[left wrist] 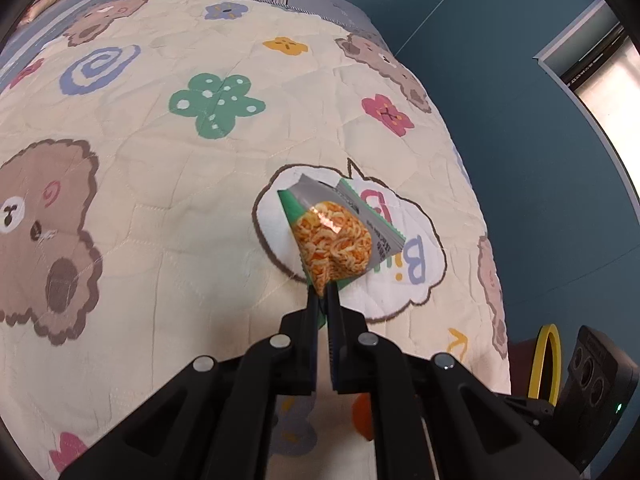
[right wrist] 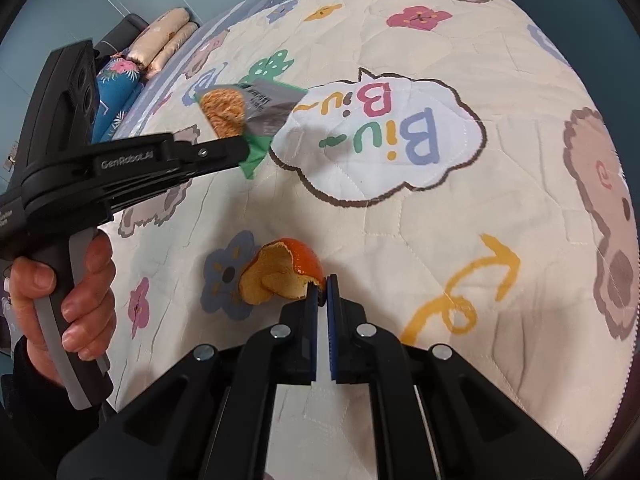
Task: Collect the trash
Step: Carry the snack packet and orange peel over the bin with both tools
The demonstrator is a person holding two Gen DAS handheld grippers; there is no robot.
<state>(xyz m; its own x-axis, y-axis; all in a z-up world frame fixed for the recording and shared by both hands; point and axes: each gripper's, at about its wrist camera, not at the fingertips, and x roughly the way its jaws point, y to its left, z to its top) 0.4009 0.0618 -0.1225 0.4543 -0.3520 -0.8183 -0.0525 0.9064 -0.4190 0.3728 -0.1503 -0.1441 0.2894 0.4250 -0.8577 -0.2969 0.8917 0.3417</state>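
Observation:
My left gripper (left wrist: 323, 292) is shut on the corner of a noodle snack wrapper (left wrist: 336, 236), green and grey with an orange noodle picture, and holds it above the cartoon quilt (left wrist: 160, 208). In the right wrist view the left gripper (right wrist: 244, 148) and the wrapper (right wrist: 248, 108) show at upper left, held by a hand. My right gripper (right wrist: 322, 286) is shut on the edge of an orange peel (right wrist: 280, 276), which sits just above or on the quilt (right wrist: 400, 240). The peel also shows in the left wrist view (left wrist: 362, 420), under my left gripper.
The bed's right edge drops to a blue floor (left wrist: 520, 160). A yellow ring (left wrist: 546, 360) and the black right handle (left wrist: 600, 392) sit at the lower right. Folded bedding (right wrist: 160, 44) lies beyond the quilt at the upper left.

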